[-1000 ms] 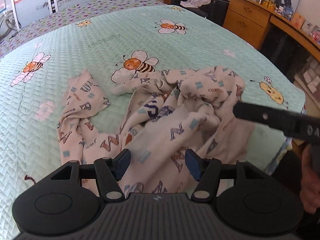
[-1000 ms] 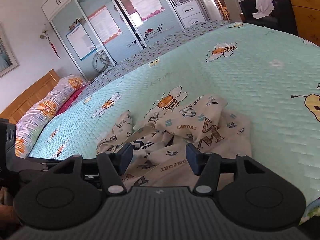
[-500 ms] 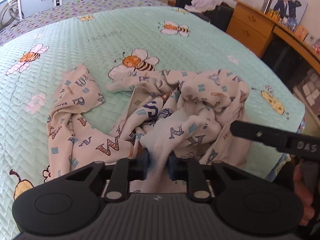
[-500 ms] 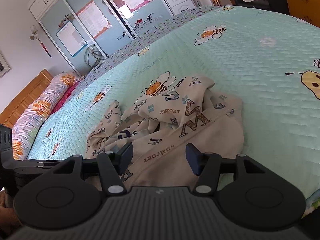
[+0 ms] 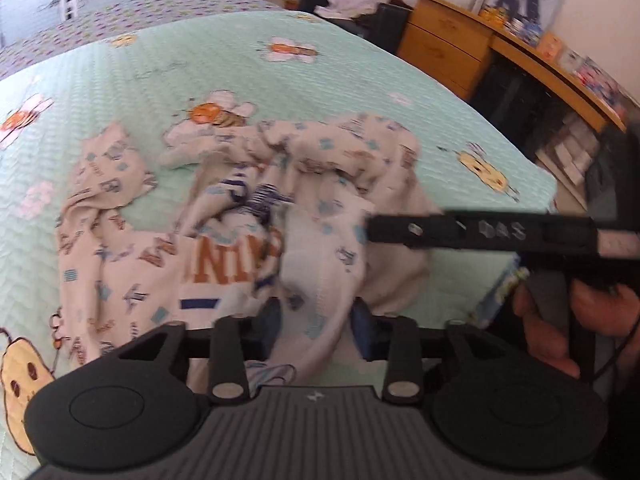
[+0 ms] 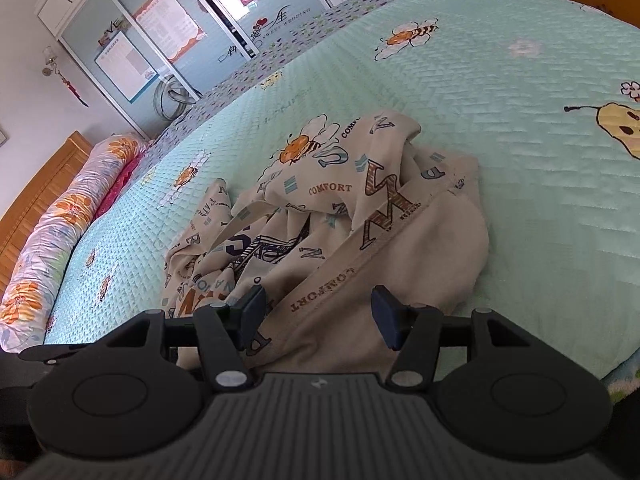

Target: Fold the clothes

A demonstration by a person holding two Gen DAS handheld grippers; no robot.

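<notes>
1. Plainly, no fold has yet been made: the printed garment (image 5: pixel 248 216) is seen lying crumpled on the green bee-patterned bedspread (image 5: pixel 304 88), near the bed's corner, with its parts twisted over one another.
2. One limb of the garment is stretched out to the left in the left wrist view, while the bulk is bunched in the middle; a plain inner side is turned outward at the near edge, as shown in the right wrist view (image 6: pixel 384 256).
3. The left gripper (image 5: pixel 316 324) is found low over the near edge, its jaws opening at this moment; a raised ridge of cloth stands between them, but whether the pads still press on it cannot be told through the blur.
4. The right gripper (image 6: pixel 316 312) is held with its jaws well parted just above the plain hem; cloth lies beneath and between them, yet nothing is gripped.
5. In the left wrist view the right gripper's side is seen reaching across the cloth, a hand (image 5: pixel 560 328) being wrapped around its handle.
6. What is left, by this reading, is nearly everything: the garment must be taken up, spread flat, smoothed and only then folded.
7. A wooden dresser (image 5: pixel 444 48) is seen beyond the bed, and a pillow (image 6: pixel 68 216) along the headboard.
</notes>
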